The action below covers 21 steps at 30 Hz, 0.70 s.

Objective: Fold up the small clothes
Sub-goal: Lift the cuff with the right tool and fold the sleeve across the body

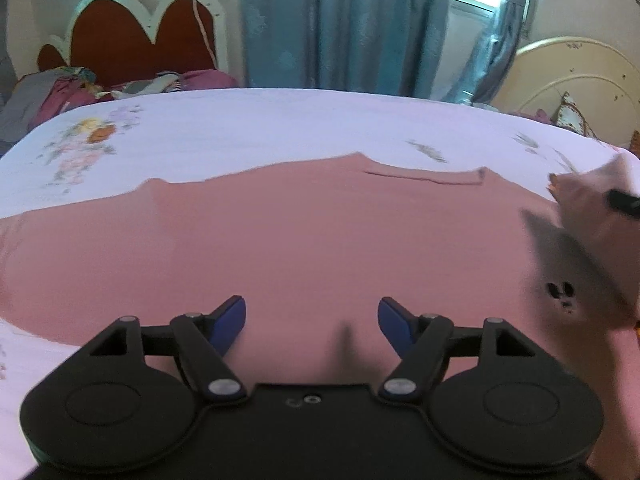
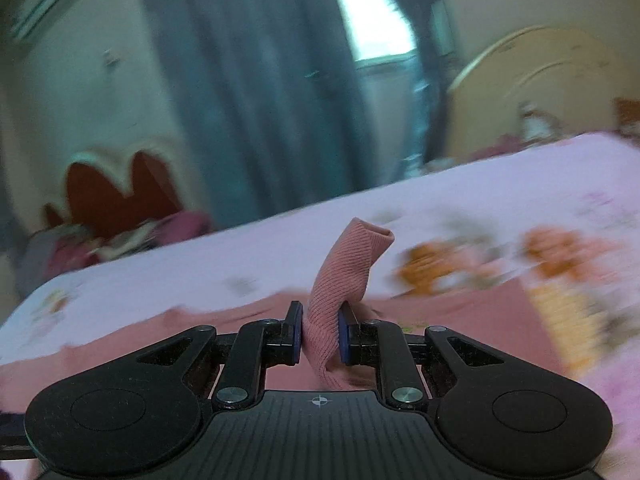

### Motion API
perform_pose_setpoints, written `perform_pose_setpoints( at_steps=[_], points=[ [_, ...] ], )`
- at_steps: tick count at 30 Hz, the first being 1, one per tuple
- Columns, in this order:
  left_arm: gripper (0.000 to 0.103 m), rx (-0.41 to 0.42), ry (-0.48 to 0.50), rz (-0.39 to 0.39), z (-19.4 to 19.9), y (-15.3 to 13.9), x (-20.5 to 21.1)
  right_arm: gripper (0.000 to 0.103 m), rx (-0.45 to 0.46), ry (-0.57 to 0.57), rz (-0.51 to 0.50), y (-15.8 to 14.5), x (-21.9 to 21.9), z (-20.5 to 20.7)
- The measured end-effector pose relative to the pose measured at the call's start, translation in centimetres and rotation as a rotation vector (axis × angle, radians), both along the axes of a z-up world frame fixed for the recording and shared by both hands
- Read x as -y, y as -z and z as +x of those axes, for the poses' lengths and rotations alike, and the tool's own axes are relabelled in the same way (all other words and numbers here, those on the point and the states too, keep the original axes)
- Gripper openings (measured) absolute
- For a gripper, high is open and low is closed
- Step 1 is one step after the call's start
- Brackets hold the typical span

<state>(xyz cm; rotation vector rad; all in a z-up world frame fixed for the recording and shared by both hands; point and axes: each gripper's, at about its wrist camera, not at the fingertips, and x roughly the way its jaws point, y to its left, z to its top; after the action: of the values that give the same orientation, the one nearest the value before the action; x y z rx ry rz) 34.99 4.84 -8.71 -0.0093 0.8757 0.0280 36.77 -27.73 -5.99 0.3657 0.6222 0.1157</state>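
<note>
A: Your R gripper is clamped on a ribbed pink edge of the garment; L gripper gapes, nothing btwn its pads.

B: And the fold?

A: Barely begun, I'd say. The garment lies mostly flat on the floral bedsheet (one corner lifted, far right). Rest is still to do.

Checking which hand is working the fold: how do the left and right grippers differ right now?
The left gripper has its jaws wide apart with nothing between them, above the flat pink garment. The right gripper is clamped on a ribbed pink cuff, lifted off the bedsheet. Both share black bodies and blue pads.
</note>
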Motion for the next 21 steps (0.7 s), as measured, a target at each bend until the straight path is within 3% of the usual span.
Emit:
perform_pose_setpoints(
  at_steps=[5, 11, 12, 13, 15, 20, 21],
  points=[
    [0.073, -0.005, -0.017, -0.005, -0.1, 0.0, -2.5, 0.017, -0.111, -0.13, 0.03, 3.4, -7.5, 1.9],
    [0.078, -0.02, 0.019, -0.074, 0.3, 0.5, -2.6, 0.019, -0.172, -0.181, 0.018, 4.4, -9.1, 1.4],
    [0.081, -0.027, 0.034, -0.101, 0.5, 0.6, -2.3, 0.025, -0.162, -0.17, 0.011, 4.1, -8.2, 1.1],
    [0.082, -0.036, 0.045, -0.134, 0.8, 0.8, -1.9, 0.046, -0.151, -0.152, 0.0, 4.0, -7.3, 0.4],
    [0.082, -0.063, 0.069, -0.209, 1.8, 1.4, -0.7, 0.072, -0.12, -0.097, -0.039, 3.6, -5.4, -1.1],
    [0.08, -0.119, 0.127, -0.314, 4.4, 3.7, 3.3, 0.072, -0.116, 0.024, -0.166, 3.4, 0.3, -4.1],
    [0.076, -0.126, 0.139, -0.324, 4.8, 4.2, 4.0, 0.072, -0.126, 0.047, -0.177, 3.6, 1.4, -4.7]
  ],
)
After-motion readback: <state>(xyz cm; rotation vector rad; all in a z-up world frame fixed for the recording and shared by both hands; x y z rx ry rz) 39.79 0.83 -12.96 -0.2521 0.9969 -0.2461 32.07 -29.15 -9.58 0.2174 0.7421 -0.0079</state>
